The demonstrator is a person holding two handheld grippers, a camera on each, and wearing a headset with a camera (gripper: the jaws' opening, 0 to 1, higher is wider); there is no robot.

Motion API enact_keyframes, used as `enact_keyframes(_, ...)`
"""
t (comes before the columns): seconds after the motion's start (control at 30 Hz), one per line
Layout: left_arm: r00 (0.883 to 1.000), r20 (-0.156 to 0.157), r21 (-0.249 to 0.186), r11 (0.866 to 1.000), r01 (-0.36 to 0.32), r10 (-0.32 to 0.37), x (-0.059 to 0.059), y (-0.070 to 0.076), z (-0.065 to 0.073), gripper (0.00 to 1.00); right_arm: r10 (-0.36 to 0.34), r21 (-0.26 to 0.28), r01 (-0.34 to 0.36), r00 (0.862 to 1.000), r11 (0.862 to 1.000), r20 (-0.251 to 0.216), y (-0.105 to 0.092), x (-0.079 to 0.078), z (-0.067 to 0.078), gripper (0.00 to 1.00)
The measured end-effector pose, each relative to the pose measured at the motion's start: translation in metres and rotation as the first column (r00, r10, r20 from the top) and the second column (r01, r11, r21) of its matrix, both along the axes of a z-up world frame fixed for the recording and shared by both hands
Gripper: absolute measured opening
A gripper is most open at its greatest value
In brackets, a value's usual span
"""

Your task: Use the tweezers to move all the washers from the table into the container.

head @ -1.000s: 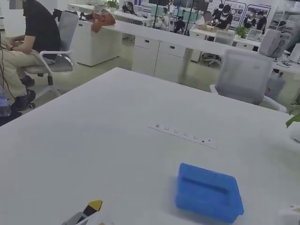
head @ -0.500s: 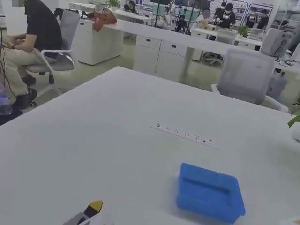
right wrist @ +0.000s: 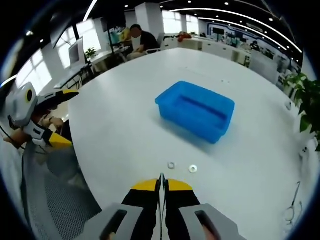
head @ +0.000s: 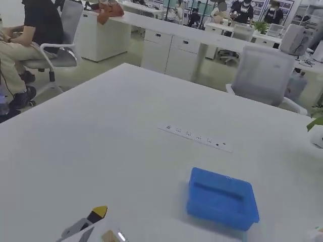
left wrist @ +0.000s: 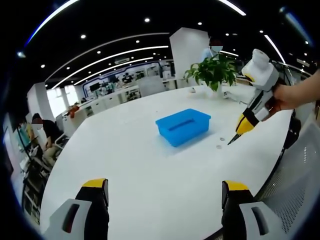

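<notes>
A blue container [head: 222, 199] sits open on the white table [head: 101, 146]; it is also in the left gripper view [left wrist: 183, 126] and in the right gripper view [right wrist: 196, 110]. Two small washers [right wrist: 171, 165] [right wrist: 193, 169] lie on the table just in front of my right gripper [right wrist: 161, 186], which is shut on thin tweezers [right wrist: 161, 195]. From the left gripper view the right gripper [left wrist: 246, 125] points the tweezers [left wrist: 233, 140] down beside the washers [left wrist: 218, 147]. My left gripper [left wrist: 165, 200] is open and holds nothing. A gripper's yellow tip [head: 98, 213] shows at the lower left.
A row of sockets [head: 196, 137] is set in the table beyond the container. A potted plant [left wrist: 212, 72] stands at the table's far end. A grey chair [head: 265, 75] stands behind the table. People sit at other desks [head: 35, 30]. The table edge is close under both grippers.
The head view has tilted down slightly. The container and the gripper at the lower left keep their places.
</notes>
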State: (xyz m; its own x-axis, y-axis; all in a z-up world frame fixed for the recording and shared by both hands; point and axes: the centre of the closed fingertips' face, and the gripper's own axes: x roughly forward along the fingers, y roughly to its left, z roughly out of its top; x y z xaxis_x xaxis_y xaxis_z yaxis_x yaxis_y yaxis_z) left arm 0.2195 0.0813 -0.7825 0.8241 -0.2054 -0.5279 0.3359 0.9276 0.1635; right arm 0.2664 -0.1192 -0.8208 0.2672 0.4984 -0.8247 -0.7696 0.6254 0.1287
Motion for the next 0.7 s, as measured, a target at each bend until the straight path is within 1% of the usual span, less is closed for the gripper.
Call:
enact_keyframes(0.03, 1.0, 0.0, 0.0, 1.0, -0.001, 0.001, 0.0, 0.0, 0.0, 0.96, 0.006, -0.007, -0.006, 1.0, 1.0, -0.024, 0.0, -0.003, -0.002, 0.01)
enact_keyframes(0.07, 1.0, 0.0, -0.001, 1.0, -0.001, 0.001, 0.0, 0.0, 0.0, 0.96, 0.01, -0.016, -0.01, 0.999, 1.0, -0.039, 0.0, -0.005, -0.004, 0.01)
enact_keyframes(0.1, 1.0, 0.0, -0.001, 1.0, -0.001, 0.001, 0.0, 0.0, 0.0, 0.96, 0.03, -0.032, -0.032, 0.998, 0.999, -0.048, -0.001, -0.007, -0.006, 0.01)
enact_keyframes(0.13, 1.0, -0.002, 0.001, 1.0, 0.0, 0.0, 0.0, 0.0, 0.0, 0.96, 0.051, -0.067, -0.056, 0.996, 0.996, -0.078, -0.004, -0.012, -0.011, 0.01)
enact_keyframes(0.2, 1.0, -0.004, 0.005, 1.0, 0.001, -0.001, 0.0, 0.0, -0.001, 0.96, 0.073, -0.101, -0.081, 0.994, 0.992, -0.084, -0.005, -0.013, -0.015, 0.01)
enact_keyframes(0.27, 1.0, -0.005, 0.008, 1.0, 0.002, -0.001, 0.0, 0.0, -0.001, 0.96, 0.076, -0.112, -0.086, 0.993, 0.99, -0.094, -0.004, -0.013, -0.019, 0.01)
enact_keyframes(0.33, 1.0, -0.006, 0.008, 1.0, 0.001, 0.0, 0.0, 0.0, -0.001, 0.96, 0.078, -0.128, -0.094, 0.989, 0.987, -0.127, -0.004, -0.014, -0.023, 0.01)
enact_keyframes(0.37, 1.0, -0.007, 0.008, 1.0, 0.0, 0.0, 0.0, 0.001, -0.002, 0.96, 0.081, -0.134, -0.098, 0.988, 0.986, -0.13, -0.003, -0.014, -0.023, 0.01)
enact_keyframes(0.4, 1.0, -0.009, 0.009, 1.0, -0.002, 0.002, 0.0, 0.001, -0.002, 0.96, 0.091, -0.145, -0.108, 0.988, 0.983, -0.123, -0.004, -0.011, -0.022, 0.01)
enact_keyframes(0.47, 1.0, -0.011, 0.012, 1.0, -0.004, 0.004, 0.0, 0.002, -0.002, 0.96, 0.089, -0.146, -0.109, 0.987, 0.983, -0.135, -0.004, -0.008, -0.022, 0.01)
enact_keyframes(0.53, 1.0, -0.01, 0.012, 1.0, -0.004, 0.004, 0.0, 0.002, -0.002, 0.96, 0.094, -0.137, -0.11, 0.989, 0.984, -0.115, -0.002, -0.001, -0.02, 0.01)
enact_keyframes(0.57, 1.0, -0.009, 0.011, 1.0, -0.004, 0.004, 0.0, 0.002, -0.002, 0.96, 0.088, -0.128, -0.102, 0.99, 0.987, -0.112, 0.001, 0.003, -0.019, 0.01)
enact_keyframes(0.6, 1.0, -0.01, 0.011, 1.0, -0.004, 0.004, 0.0, 0.002, -0.002, 0.96, 0.066, -0.109, -0.077, 0.992, 0.991, -0.105, 0.004, 0.005, -0.018, 0.01)
enact_keyframes(0.67, 1.0, -0.014, 0.012, 1.0, -0.003, 0.003, 0.0, 0.002, -0.003, 0.96, 0.056, -0.095, -0.064, 0.995, 0.993, -0.08, 0.007, 0.009, -0.017, 0.01)
enact_keyframes(0.7, 1.0, -0.016, 0.014, 1.0, -0.003, 0.003, 0.0, 0.001, -0.003, 0.96, 0.039, -0.074, -0.042, 0.998, 0.996, -0.053, 0.01, 0.012, -0.016, 0.01)
